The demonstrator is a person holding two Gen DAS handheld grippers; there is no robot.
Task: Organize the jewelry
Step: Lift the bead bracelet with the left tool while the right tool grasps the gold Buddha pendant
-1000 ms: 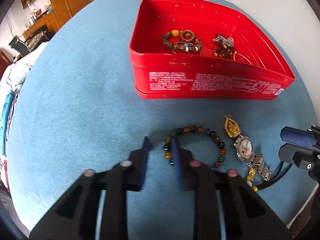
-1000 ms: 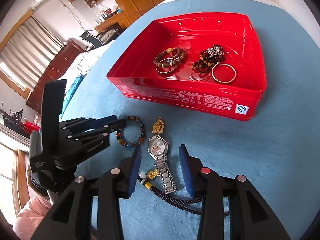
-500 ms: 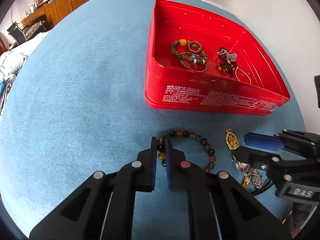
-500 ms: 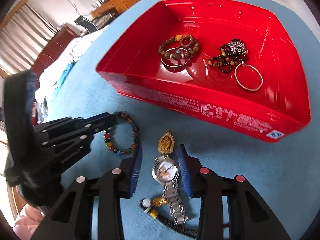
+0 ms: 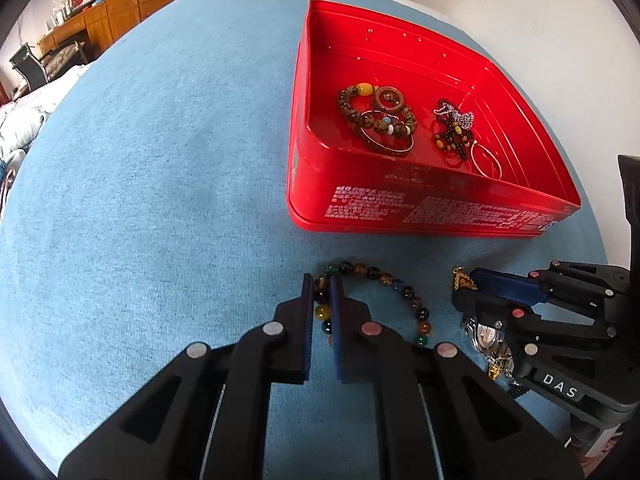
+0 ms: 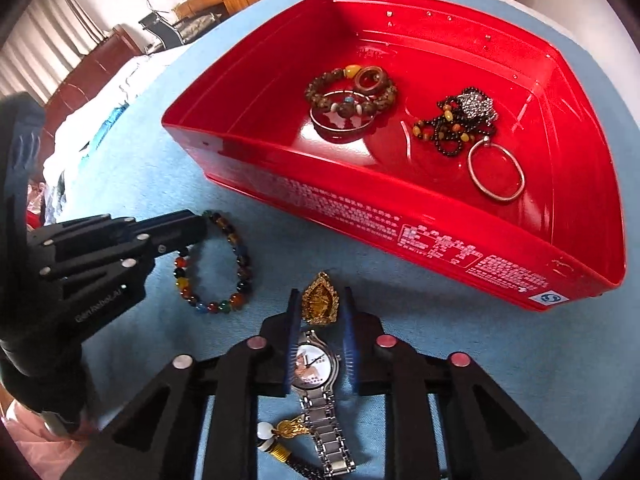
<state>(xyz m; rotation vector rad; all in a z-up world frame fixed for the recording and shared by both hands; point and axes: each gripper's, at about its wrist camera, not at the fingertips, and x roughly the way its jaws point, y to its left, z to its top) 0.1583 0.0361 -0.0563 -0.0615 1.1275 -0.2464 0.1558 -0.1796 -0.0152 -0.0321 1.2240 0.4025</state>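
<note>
A multicoloured bead bracelet (image 5: 404, 292) lies on the blue cloth in front of the red tin (image 5: 400, 208). My left gripper (image 5: 321, 292) is shut on the bracelet's left side; it also shows in the right wrist view (image 6: 196, 228), with the bracelet (image 6: 240, 268) beside it. My right gripper (image 6: 319, 300) straddles a silver watch (image 6: 316, 364) and a gold pendant (image 6: 320, 304), its jaws narrowed around them with small gaps still showing. The right gripper also shows in the left wrist view (image 5: 472, 288).
The red tin (image 6: 440, 240) holds brown bead bracelets (image 6: 348, 96), a dark bead necklace (image 6: 460, 120) and a metal bangle (image 6: 496, 172). A dark cord with a gold charm (image 6: 288, 432) lies by the watch strap. Wooden furniture stands beyond the table.
My left gripper moved onto the bracelet and closed on its left side. My right gripper moved forward over the watch and pendant and its jaws narrowed.
</note>
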